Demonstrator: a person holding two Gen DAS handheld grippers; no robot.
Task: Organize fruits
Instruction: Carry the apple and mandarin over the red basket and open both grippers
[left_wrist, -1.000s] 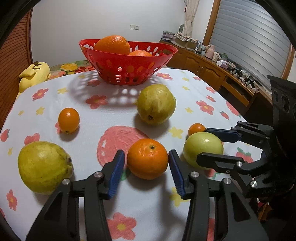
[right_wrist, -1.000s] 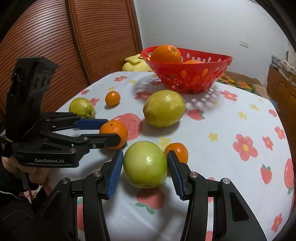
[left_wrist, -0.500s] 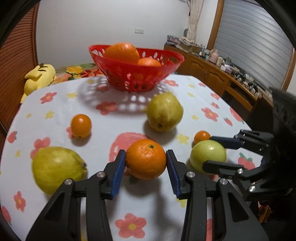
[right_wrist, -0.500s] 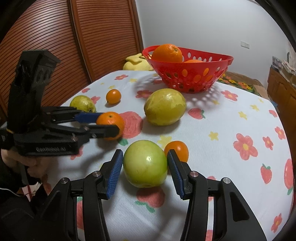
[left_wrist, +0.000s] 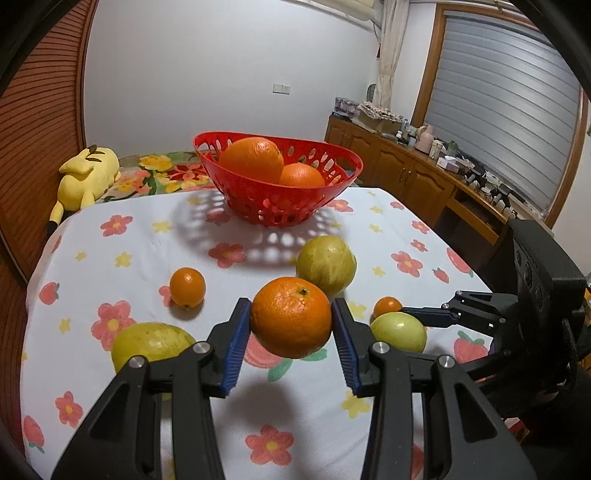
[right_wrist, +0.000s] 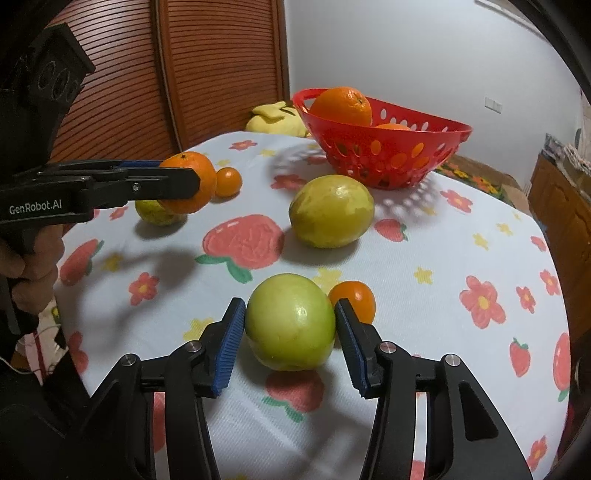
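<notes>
— Looking along the left gripper (left_wrist: 291, 325), what shows?
— Its blue pads clamp an orange (left_wrist: 291, 317), lifted clear of the flowered tablecloth (left_wrist: 122, 229), its shadow below. A yellow plush toy (left_wrist: 86, 173) lies far left; behind, a red basket (left_wrist: 277, 210) holds two oranges; cabinets stand right.

— And the right-hand camera?
— It alone shows a hand (right_wrist: 31, 258) gripping the left tool's handle, far left. The right gripper (right_wrist: 290, 332) brackets a green apple (right_wrist: 290, 321) resting on the cloth, pads at its sides; whether they press it, I cannot tell. A small tangerine (right_wrist: 354, 299) touches the apple behind.
</notes>
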